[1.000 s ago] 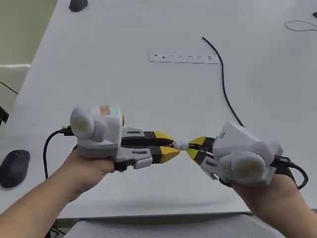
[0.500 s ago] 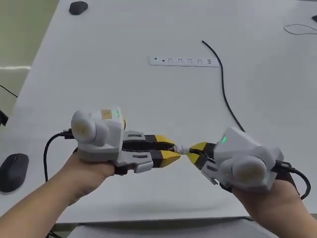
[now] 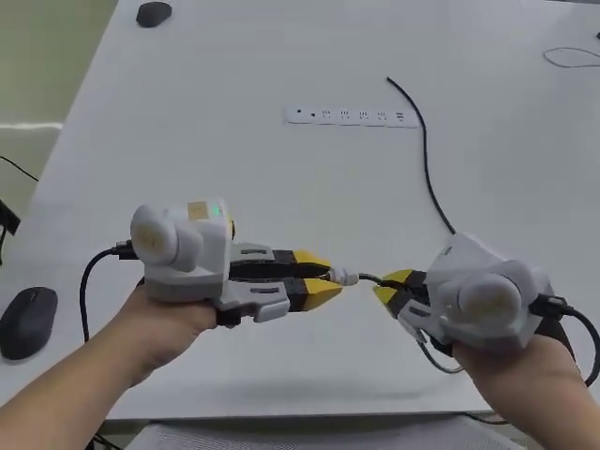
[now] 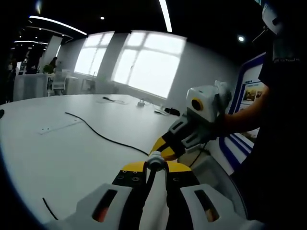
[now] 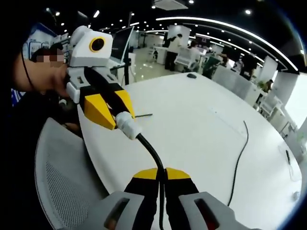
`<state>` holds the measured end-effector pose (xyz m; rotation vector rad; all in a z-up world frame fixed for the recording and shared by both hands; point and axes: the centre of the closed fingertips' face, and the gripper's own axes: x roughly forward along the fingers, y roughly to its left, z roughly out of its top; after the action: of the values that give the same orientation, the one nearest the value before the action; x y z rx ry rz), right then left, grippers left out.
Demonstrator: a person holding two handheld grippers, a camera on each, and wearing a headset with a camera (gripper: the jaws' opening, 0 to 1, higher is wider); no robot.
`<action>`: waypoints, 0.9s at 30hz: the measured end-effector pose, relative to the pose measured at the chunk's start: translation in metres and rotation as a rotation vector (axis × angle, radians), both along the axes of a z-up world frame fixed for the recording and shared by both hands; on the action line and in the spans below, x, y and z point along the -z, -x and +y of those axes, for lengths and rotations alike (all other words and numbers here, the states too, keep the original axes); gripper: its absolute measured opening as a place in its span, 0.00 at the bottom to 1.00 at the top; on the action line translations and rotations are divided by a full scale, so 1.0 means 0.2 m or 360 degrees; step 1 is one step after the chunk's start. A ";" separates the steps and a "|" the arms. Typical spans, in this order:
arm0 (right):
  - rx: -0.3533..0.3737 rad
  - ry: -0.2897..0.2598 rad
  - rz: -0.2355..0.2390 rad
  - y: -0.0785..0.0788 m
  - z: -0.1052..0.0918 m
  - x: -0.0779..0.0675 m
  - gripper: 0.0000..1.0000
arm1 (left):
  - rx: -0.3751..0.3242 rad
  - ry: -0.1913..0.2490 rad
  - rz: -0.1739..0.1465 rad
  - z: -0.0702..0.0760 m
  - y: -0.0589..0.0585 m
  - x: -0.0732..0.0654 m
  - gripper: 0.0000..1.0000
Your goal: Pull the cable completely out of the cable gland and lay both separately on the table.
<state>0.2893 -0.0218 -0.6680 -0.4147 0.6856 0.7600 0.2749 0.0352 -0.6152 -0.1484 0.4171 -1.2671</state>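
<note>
White cable gland (image 3: pixel 346 277) sits clamped in the left tongs (image 3: pixel 332 280), the right tongs (image 3: pixel 381 286) closed on the black cable (image 3: pixel 367 278) just beside it, both aloft over the desk's (image 3: pixel 234 159) near edge. The black cable is not yet out of the cable gland, so the pull looks partway; laying both down remains.

White table (image 3: pixel 234 150), power strip (image 3: pixel 352 115) mid-table, black cord (image 3: pixel 427 169) beside it, dark mouse (image 3: pixel 26 321) near left edge, second mouse (image 3: pixel 153 12) far left.
</note>
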 end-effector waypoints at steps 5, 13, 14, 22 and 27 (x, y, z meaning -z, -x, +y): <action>0.0158 -0.0039 0.0086 -0.01 -0.11 0.08 0.00 | -0.0011 0.0003 0.0002 0.00 0.00 0.00 0.15; 0.0447 -0.0221 0.0363 0.04 -0.17 0.22 0.00 | 0.0002 0.0011 0.0015 -0.02 0.02 0.00 0.15; 0.0449 -0.0219 0.0359 0.04 -0.17 0.23 0.00 | 0.0004 0.0005 0.0014 -0.02 0.02 0.00 0.15; 0.0358 -0.0176 0.0254 0.04 -0.17 0.19 0.00 | -0.0010 0.0014 0.0021 -0.01 0.01 0.00 0.15; 0.0255 -0.0121 0.0168 0.05 -0.16 0.15 0.01 | -0.0017 0.0023 0.0021 0.00 0.00 -0.01 0.15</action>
<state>0.2802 -0.0533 -0.6980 -0.2483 0.7768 0.6571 0.2745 0.0345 -0.6136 -0.1708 0.4178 -1.2594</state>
